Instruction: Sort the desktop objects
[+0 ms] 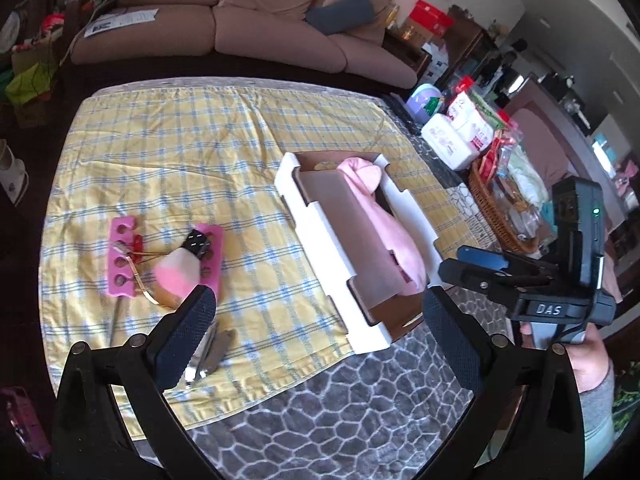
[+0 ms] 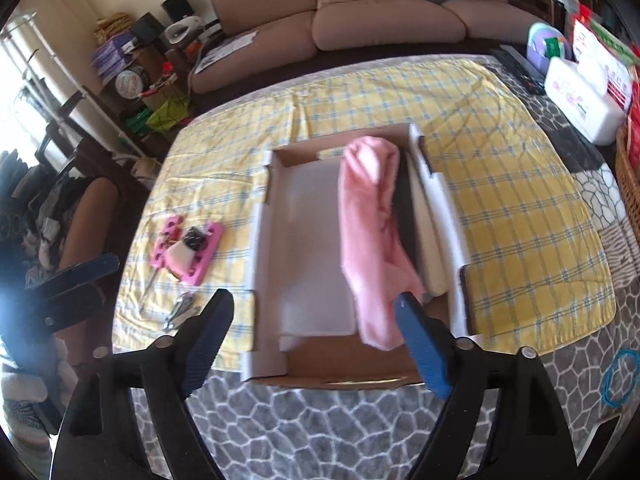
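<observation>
Left claw [image 1: 316, 320]: spread wide, nothing between its pads, low in the left wrist view above the near edge of the yellow checked cloth [image 1: 192, 152] that covers the counter.

Right claw [image 2: 316, 328]: also spread, empty. In the right wrist view its right finger [image 2: 424, 348] overlaps the near end of the pink towel [image 2: 372, 236]; contact cannot be confirmed.

The towel lies inside the open cardboard box [image 2: 260, 248], along its right side, at the centre of that frame. In the left wrist view the same box [image 1: 320, 236] sits right of centre.

Remaining items rest on the cloth, left of the box: two pink foam toe separators [image 1: 120, 256], a pink-and-white item with a black end [image 1: 182, 268] lying across them, and a small metal tool [image 1: 208, 356] just behind the left claw's left finger.

A hand [image 1: 588, 360] grips the right device at the lower right edge of the left wrist view.
</observation>
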Available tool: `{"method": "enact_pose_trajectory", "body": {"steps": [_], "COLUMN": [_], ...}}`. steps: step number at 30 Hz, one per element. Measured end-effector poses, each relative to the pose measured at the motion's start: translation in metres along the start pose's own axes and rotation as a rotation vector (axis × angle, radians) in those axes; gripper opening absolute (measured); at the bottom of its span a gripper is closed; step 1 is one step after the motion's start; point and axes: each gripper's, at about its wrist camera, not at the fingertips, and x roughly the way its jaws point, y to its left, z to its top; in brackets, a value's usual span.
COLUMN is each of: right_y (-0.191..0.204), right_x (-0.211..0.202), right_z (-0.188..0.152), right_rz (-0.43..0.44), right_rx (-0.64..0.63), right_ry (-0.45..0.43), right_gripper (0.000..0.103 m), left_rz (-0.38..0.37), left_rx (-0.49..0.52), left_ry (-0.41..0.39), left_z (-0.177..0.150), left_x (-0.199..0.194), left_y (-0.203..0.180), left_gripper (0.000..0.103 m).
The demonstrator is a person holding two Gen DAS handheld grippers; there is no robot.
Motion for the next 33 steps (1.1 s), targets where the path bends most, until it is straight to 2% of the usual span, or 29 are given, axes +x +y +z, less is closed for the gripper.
{"method": "enact_pose_trajectory", "body": {"steps": [2,8,10,15,19,25,33], "right_y": [0.016,0.067,0.082,0.117,0.137,0.151,0.156], "right_x": [-0.002,0.002,0.005,0.02,0.039,0.071,0.124], "right_z": [-0.003,-0.007,-0.008,-0.01,-0.011,-0.009,0.017], "right_rz": [0.021,0.067,0.083,0.126,0.148,0.179,0.136], "right_rx": [-0.021,-0.07,-0.08,-0.103,-0.106,-0.079,-0.094], "right_ry": [-0.005,-0.013,-0.019,-0.025,-0.015,0.005,0.031], "right_gripper": [0.091,0.094,0.097,0.098,0.098,0.098,0.098], "left_rz": [0.024,0.134,0.165,0.23,0.218,0.194,0.137], "left_rx": [-0.014,-0.057,-0.076,-0.101,-0.134,-0.135,-0.113], "left_ry": [-0.001,-0.015,-0.014,-0.001,0.014,0.014,0.005], "left_z": [-0.009,-0.034,-0.041,-0.057,-0.066,-0.066,-0.056], "left_x": [-0.009,-0.034,-0.039,-0.036,-0.023,-0.001,0.015], "left_y": [0.017,0.075,0.095,0.136,0.158,0.169,0.168], "left_gripper": [0.103,0.103,0.103,0.103,0.103,0.103,0.103]}}
